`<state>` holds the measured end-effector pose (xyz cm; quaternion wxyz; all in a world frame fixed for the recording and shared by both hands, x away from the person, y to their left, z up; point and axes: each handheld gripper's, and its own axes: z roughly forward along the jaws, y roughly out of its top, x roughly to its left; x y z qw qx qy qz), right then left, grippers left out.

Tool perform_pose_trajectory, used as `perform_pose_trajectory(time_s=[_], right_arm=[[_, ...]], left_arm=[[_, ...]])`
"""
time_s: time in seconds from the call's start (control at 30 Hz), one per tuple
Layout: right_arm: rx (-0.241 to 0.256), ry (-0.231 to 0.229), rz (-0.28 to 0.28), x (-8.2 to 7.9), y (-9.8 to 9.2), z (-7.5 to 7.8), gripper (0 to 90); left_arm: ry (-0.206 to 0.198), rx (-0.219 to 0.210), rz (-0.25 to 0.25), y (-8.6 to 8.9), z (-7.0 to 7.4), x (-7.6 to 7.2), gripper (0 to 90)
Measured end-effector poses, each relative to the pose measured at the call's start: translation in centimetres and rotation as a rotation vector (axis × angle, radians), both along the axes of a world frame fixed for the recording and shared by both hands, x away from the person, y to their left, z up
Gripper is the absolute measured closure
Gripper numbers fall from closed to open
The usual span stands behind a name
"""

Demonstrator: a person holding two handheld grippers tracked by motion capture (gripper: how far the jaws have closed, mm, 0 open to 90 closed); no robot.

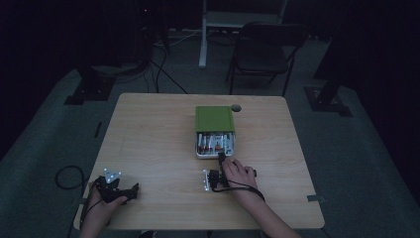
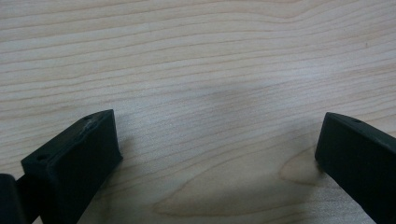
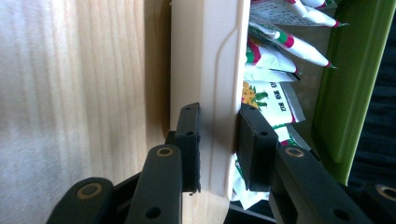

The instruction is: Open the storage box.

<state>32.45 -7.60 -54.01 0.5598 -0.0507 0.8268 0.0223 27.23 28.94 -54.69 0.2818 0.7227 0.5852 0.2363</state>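
— Where is the box [image 1: 215, 148]?

— It sits on the table [image 1: 148, 148], right of the middle, nearer the far edge than the near one. It is white, with a green lid [image 1: 214, 118] slid back over its far half, and the near half lies open with packets [image 1: 212, 142] showing inside.

— And the right gripper [image 1: 221, 156]?

— It is at the box's near edge. In the right gripper view its jaws pinch the white front wall [image 3: 215, 98], one jaw outside and one inside against the packets [image 3: 268, 102].

— The left gripper [image 1: 130, 192]?

— It rests at the near left corner of the table, held in the person's hand. Its jaws stand spread wide over bare wood [image 2: 210, 70], gripping nothing.
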Motion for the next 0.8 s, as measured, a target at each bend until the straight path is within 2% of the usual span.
perform_pose_trajectory(time_s=[0.6, 0.8], right_arm=[[0.01, 0.027, 0.021, -2.8, -0.4, 0.2, 72.1], [0.014, 0.02, 0.025, -3.8, -0.5, 0.0, 72.2]], left_arm=[[0.0, 0.0, 0.0, 0.0, 0.0, 0.0, 0.0], [0.0, 0.0, 0.0, 0.0, 0.0, 0.0, 0.0]])
